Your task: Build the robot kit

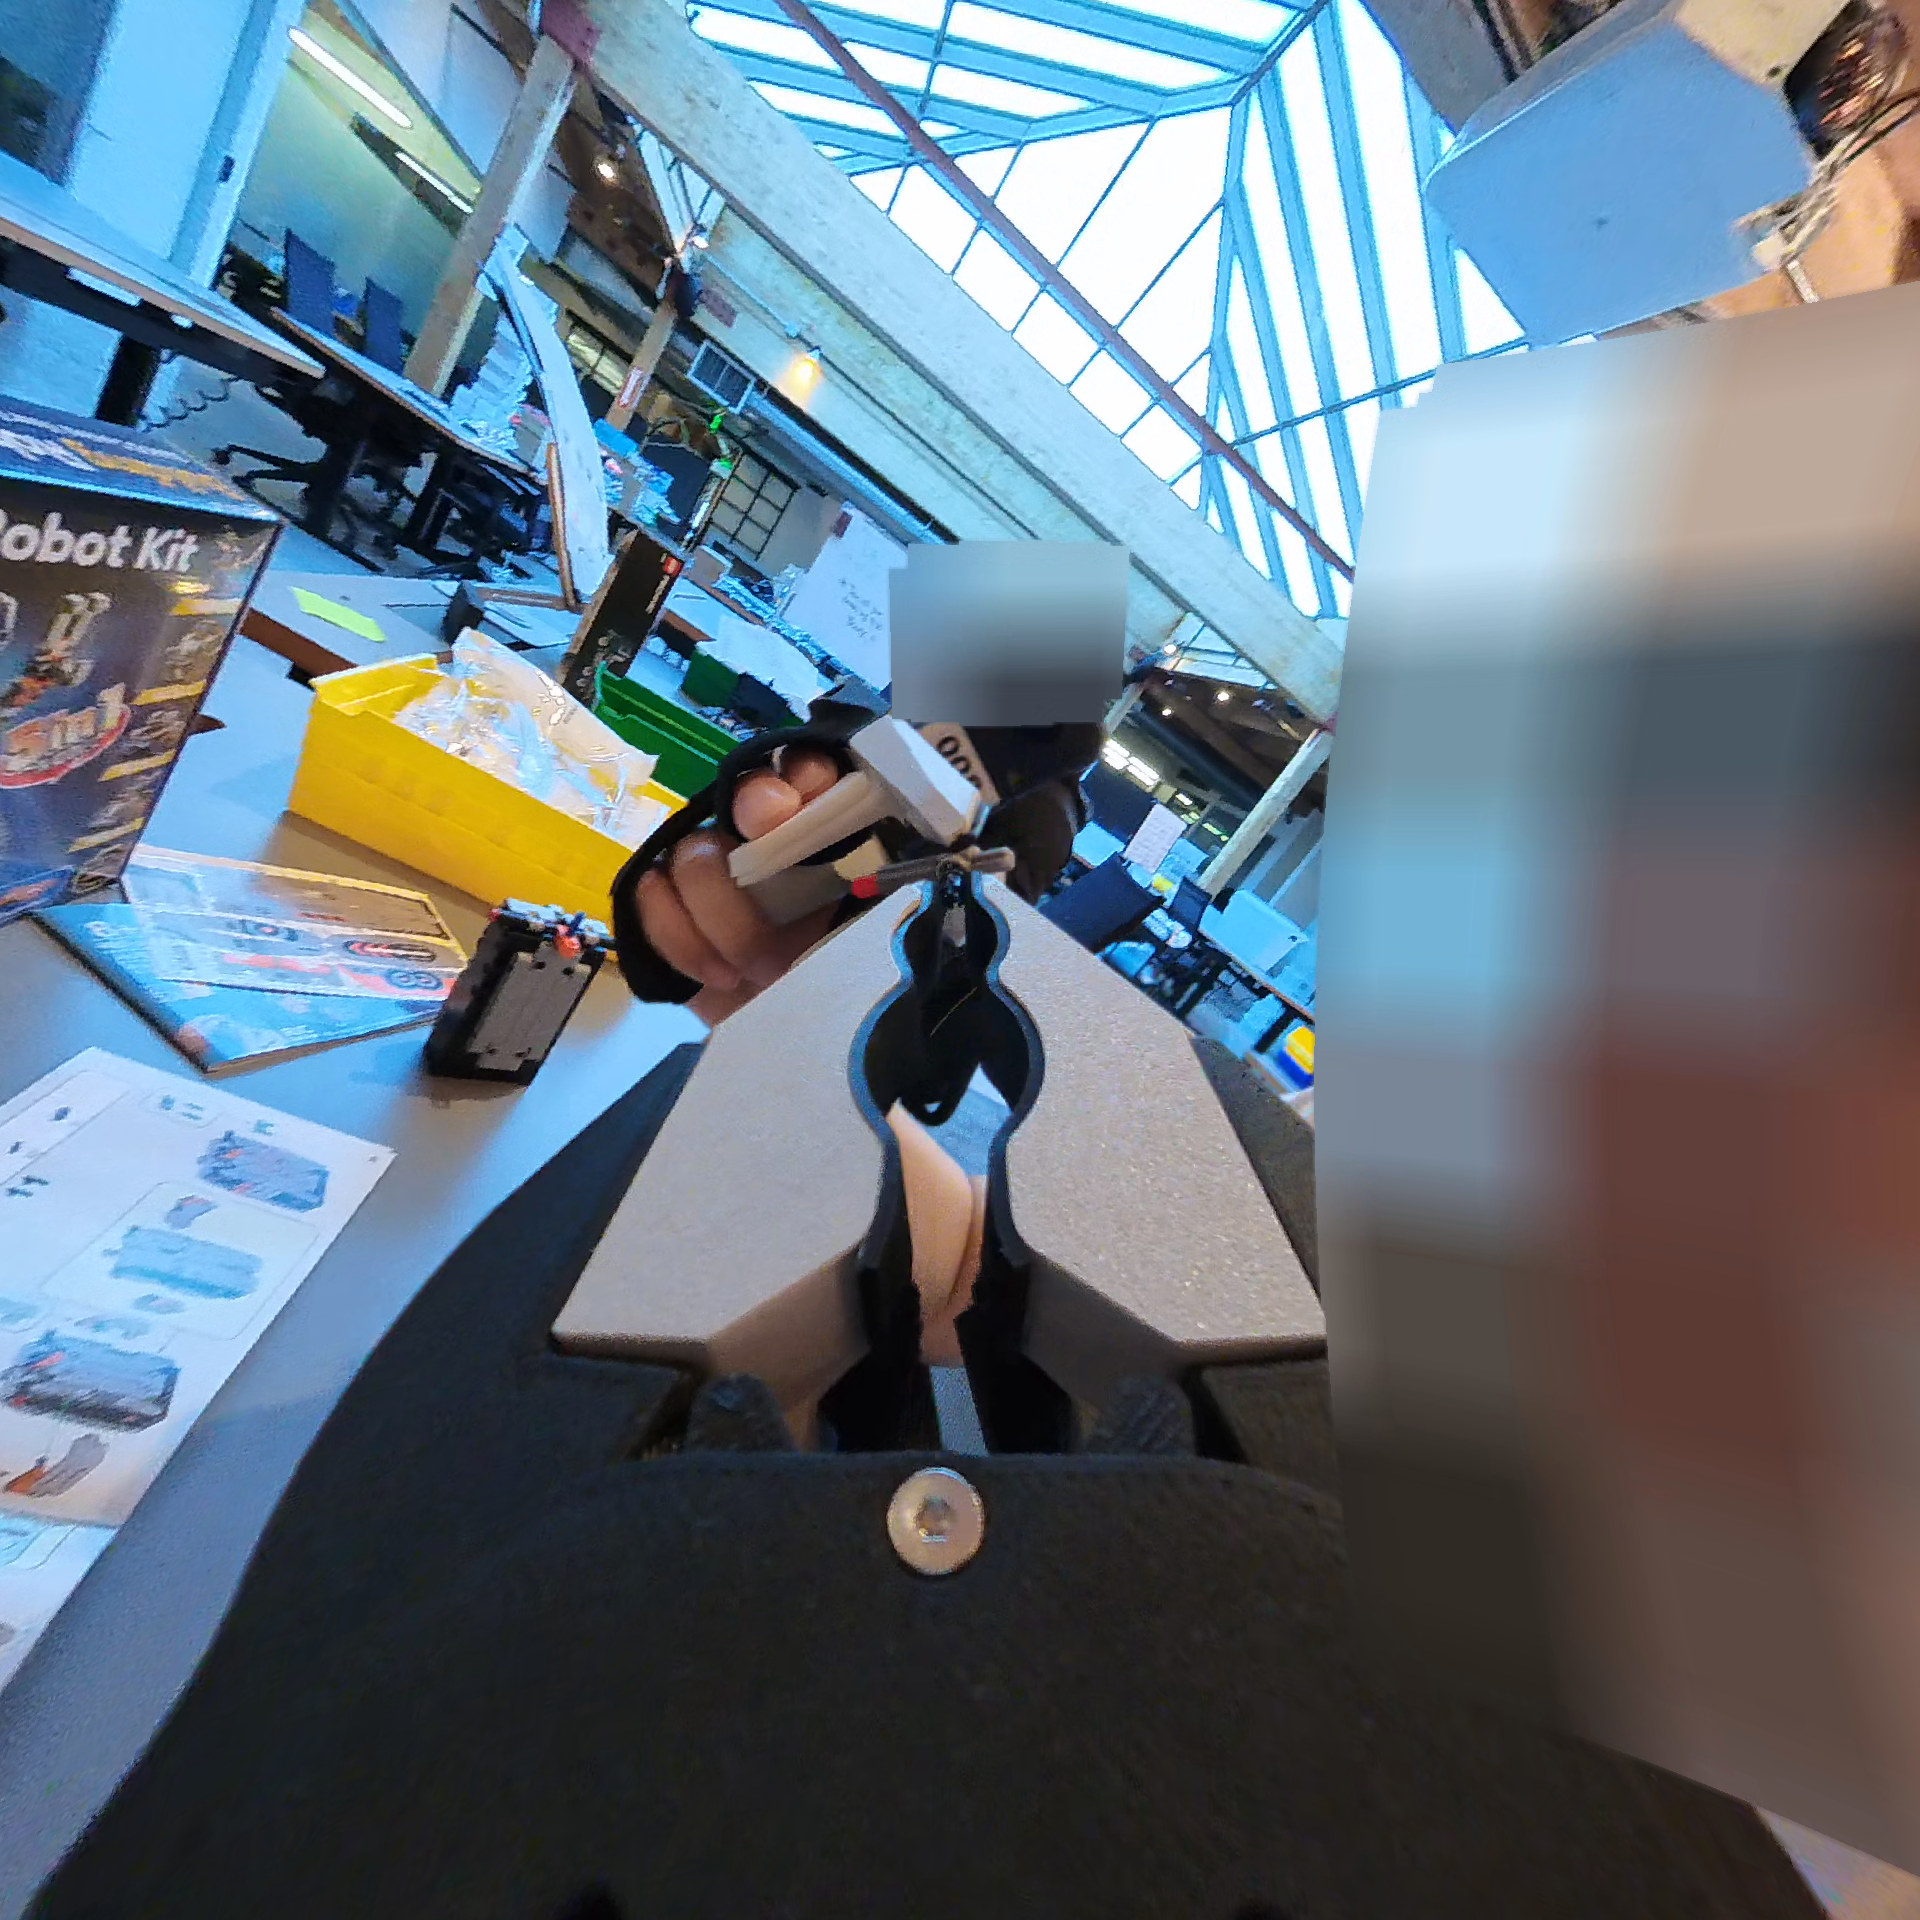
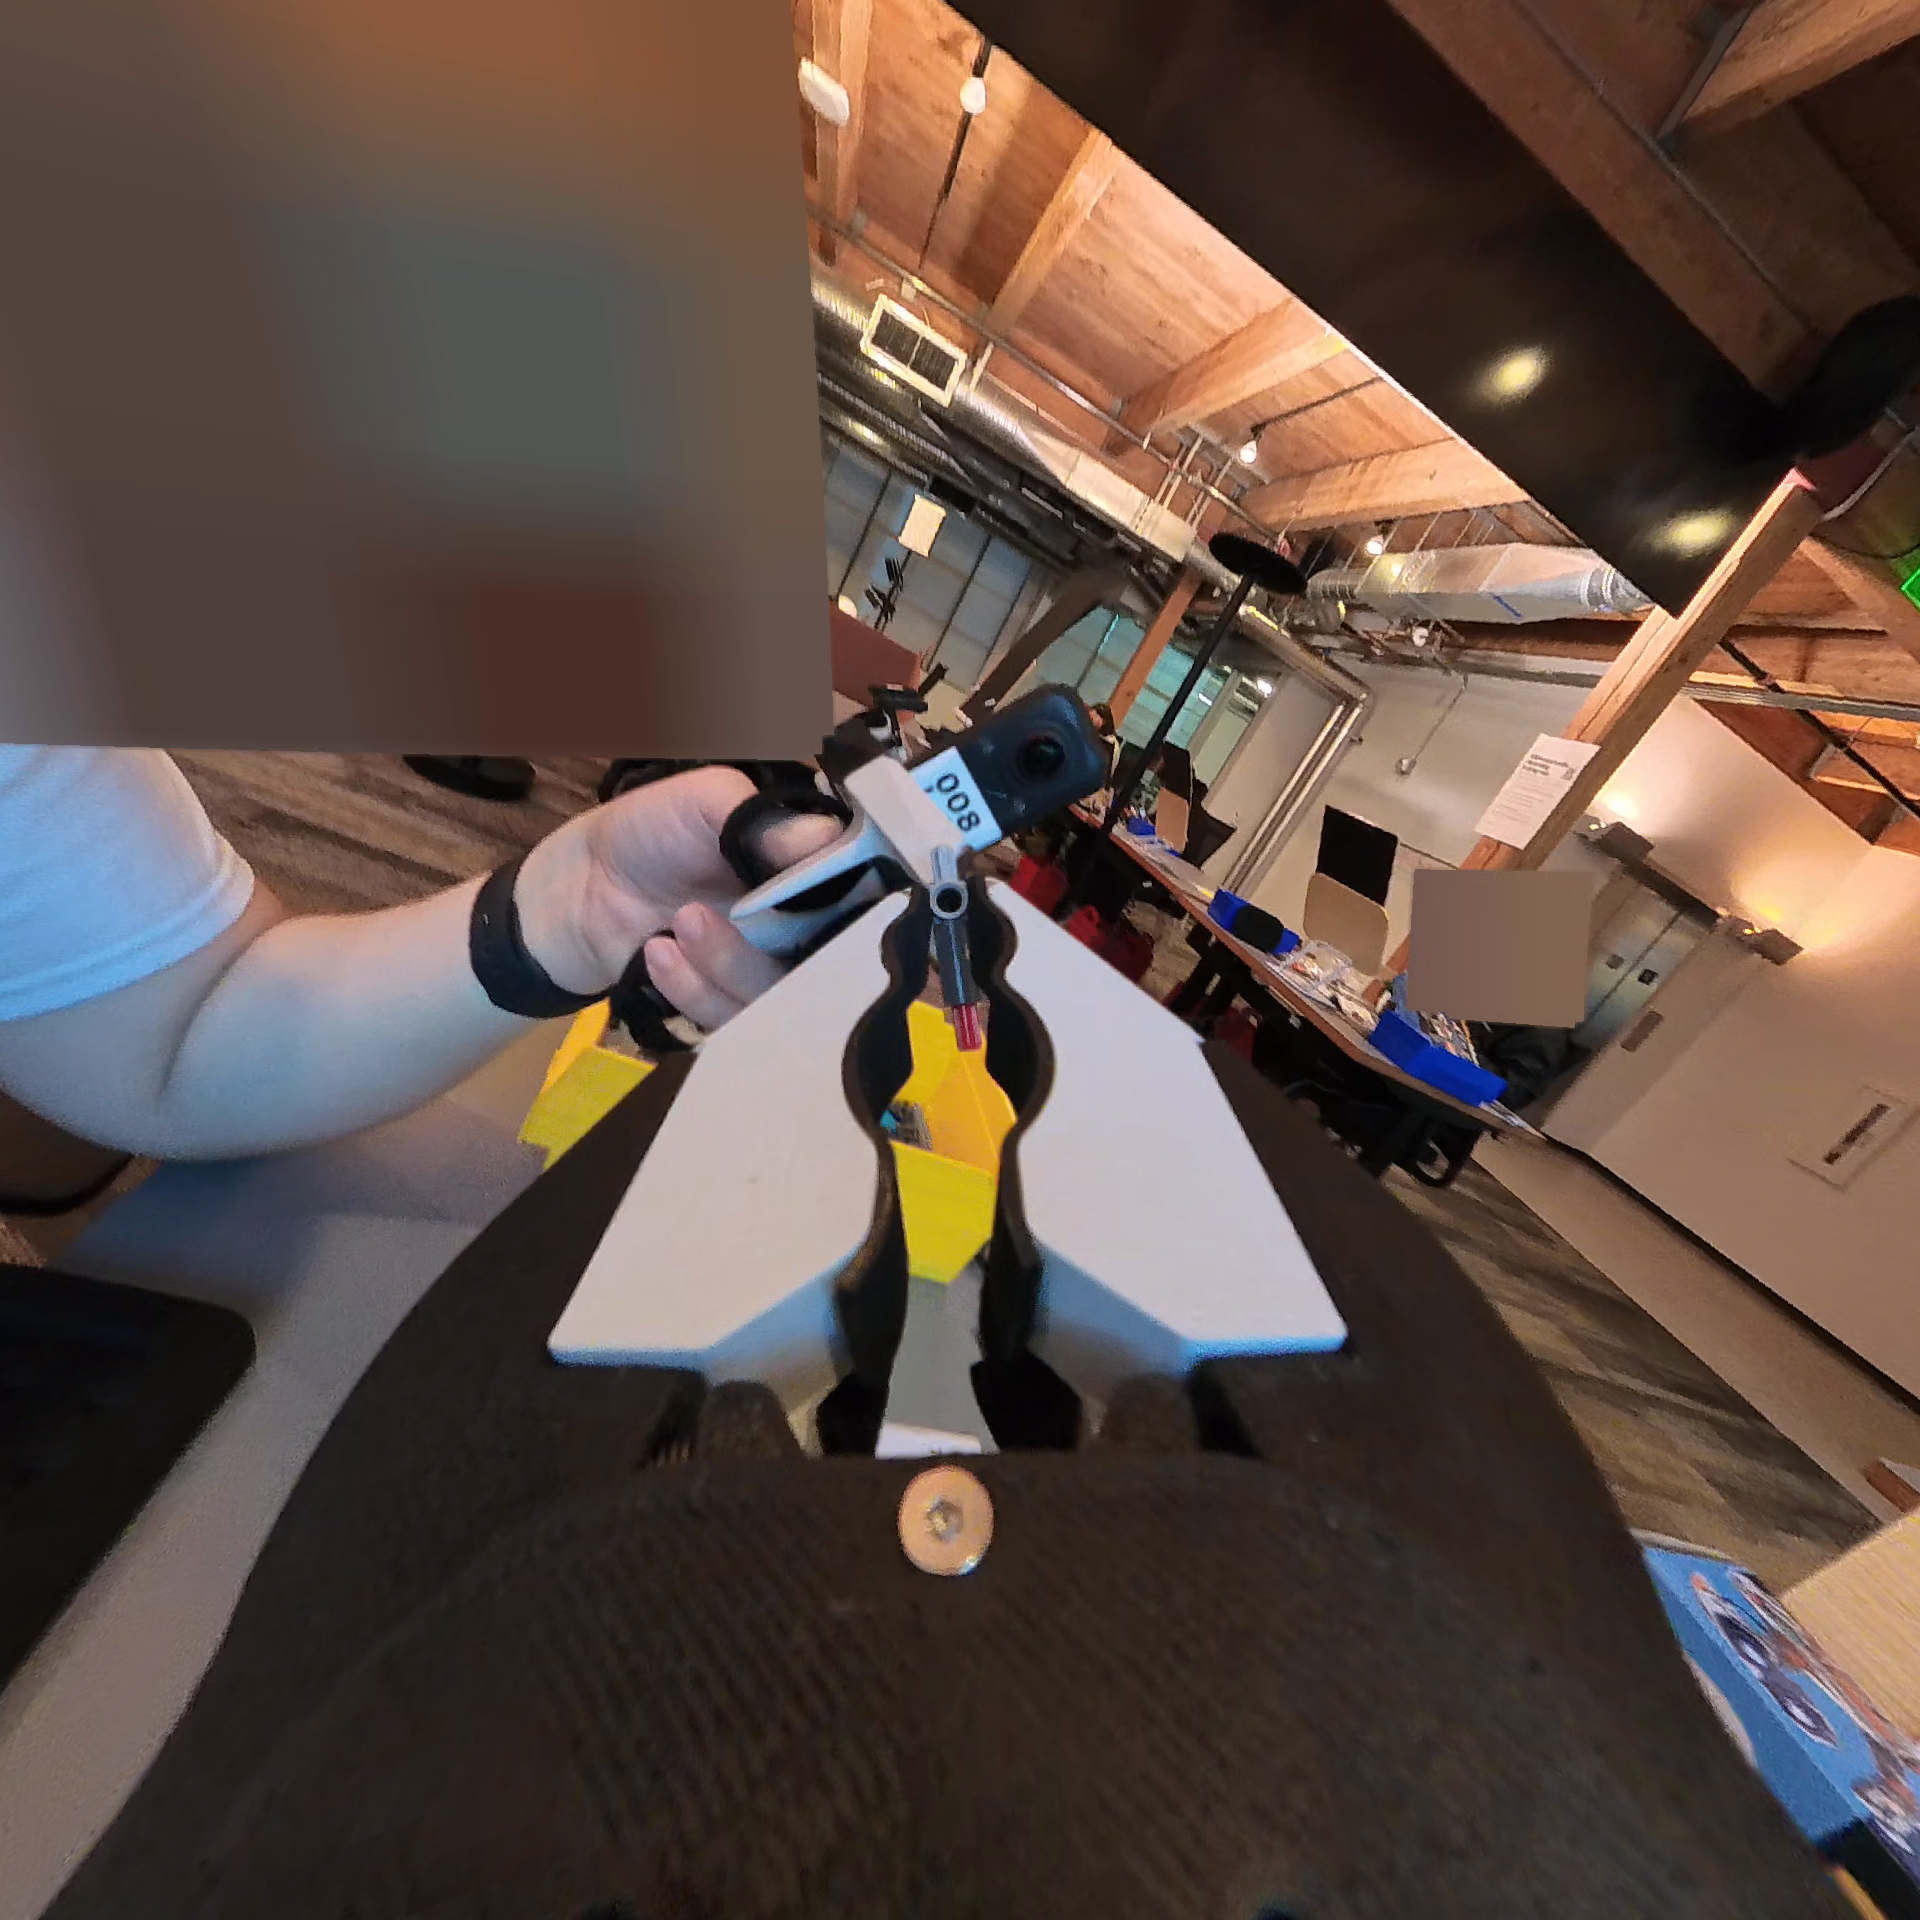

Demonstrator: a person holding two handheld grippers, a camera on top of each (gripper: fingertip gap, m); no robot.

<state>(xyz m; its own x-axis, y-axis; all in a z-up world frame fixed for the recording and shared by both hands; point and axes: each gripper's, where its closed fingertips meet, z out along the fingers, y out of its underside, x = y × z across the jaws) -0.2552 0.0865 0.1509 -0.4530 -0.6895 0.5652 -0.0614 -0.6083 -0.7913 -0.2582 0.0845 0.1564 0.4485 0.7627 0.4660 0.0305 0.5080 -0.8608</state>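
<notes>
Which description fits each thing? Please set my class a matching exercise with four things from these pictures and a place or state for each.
Things:
1. yellow bin
2. black block
3. instruction sheet
4. red-tipped rod

Descriptions:
A. lies flat on the table, printed side up
B. pinched where the left gripper and right gripper meet
C. holds clear plastic bags
D. sits on the table beside a booklet

Pairs: 1-C, 2-D, 3-A, 4-B.

Printed box (image 1: 94,665) cut off at left edge. Yellow bin (image 2: 940,1164) mostly hidden behind right gripper's fingers (image 2: 1122,1143).
</notes>
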